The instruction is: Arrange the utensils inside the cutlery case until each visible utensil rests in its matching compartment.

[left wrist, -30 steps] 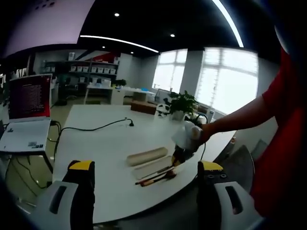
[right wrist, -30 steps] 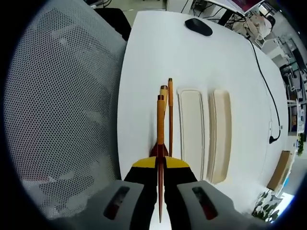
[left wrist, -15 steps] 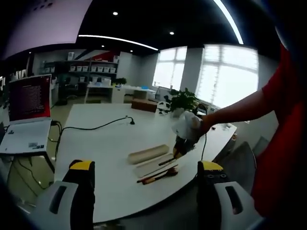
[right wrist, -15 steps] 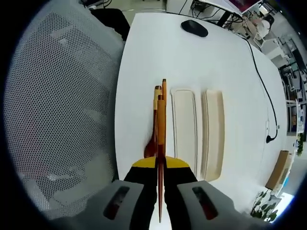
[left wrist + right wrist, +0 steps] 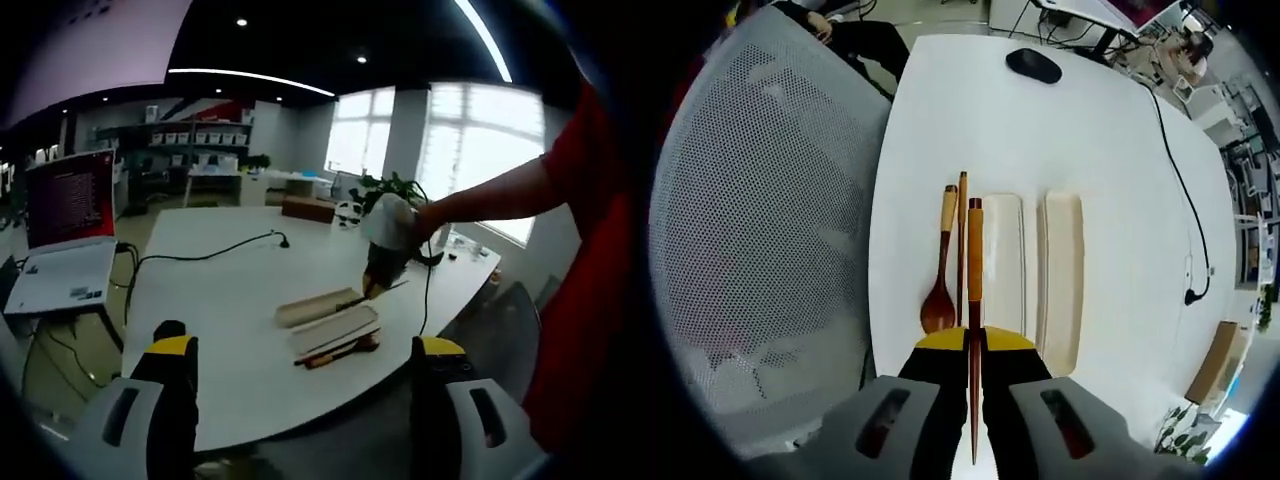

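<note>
Cutlery case [image 5: 1002,262] lies open on the white worktop [image 5: 1090,150], lid [image 5: 1063,275] at its 3 o'clock, spoon [image 5: 940,290] and chopstick [image 5: 961,240] at 9 — right hand-held gripper [image 5: 974,345] clamps another chopstick [image 5: 974,300], left hand-held gripper [image 5: 300,350] spread wide.

Left gripper [image 5: 303,350] held low and back, jaws wide apart, nothing between them. Right gripper [image 5: 974,340] raised above the table, jaws closed tight on a chopstick [image 5: 975,260] that runs straight forward along them. In the left gripper view the person's arm [image 5: 500,198] reaches across, sleeve red.
</note>
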### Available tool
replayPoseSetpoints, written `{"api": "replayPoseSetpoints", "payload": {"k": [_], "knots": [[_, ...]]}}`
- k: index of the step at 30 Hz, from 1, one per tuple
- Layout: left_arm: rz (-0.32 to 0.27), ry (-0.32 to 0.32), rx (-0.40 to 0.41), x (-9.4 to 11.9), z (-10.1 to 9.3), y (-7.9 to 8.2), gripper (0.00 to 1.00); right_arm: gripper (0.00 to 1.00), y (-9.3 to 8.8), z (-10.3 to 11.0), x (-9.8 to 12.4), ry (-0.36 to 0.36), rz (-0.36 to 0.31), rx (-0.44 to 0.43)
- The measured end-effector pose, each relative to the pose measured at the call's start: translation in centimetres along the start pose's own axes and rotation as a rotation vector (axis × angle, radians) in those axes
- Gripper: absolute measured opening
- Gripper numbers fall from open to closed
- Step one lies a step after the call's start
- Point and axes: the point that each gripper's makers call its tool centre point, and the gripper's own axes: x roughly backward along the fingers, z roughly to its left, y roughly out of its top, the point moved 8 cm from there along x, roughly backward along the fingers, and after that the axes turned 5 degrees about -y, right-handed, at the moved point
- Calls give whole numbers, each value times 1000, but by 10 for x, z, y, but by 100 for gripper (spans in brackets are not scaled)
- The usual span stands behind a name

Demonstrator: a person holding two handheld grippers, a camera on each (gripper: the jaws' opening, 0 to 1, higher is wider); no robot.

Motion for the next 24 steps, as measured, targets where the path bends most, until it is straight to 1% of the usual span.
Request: {"api": "replayPoseSetpoints", "payload": {"k": [2, 6, 9, 13, 18, 22, 24], "knots": [[4, 2, -5, 1, 0, 0, 90, 0, 0, -5, 3, 0, -10, -3], [-9, 17, 10, 4, 3, 0, 90, 1, 2, -12, 7, -3, -30, -10], [-34, 18, 41, 6, 5, 0, 90, 0, 3, -16, 10, -3, -28, -11], [-30, 23, 39, 5, 8, -1, 89, 0, 3, -23, 15, -5, -18, -1], [-26, 14, 38, 1, 9, -2, 89, 1, 2, -29, 20, -15, -10, 8], [-25, 6, 35, 0, 8, -2, 89, 1, 1, -35, 21, -19, -12, 5], [-40, -11, 39, -1, 5, 0, 91, 1, 2, -40, 20, -25, -17, 14]]}}
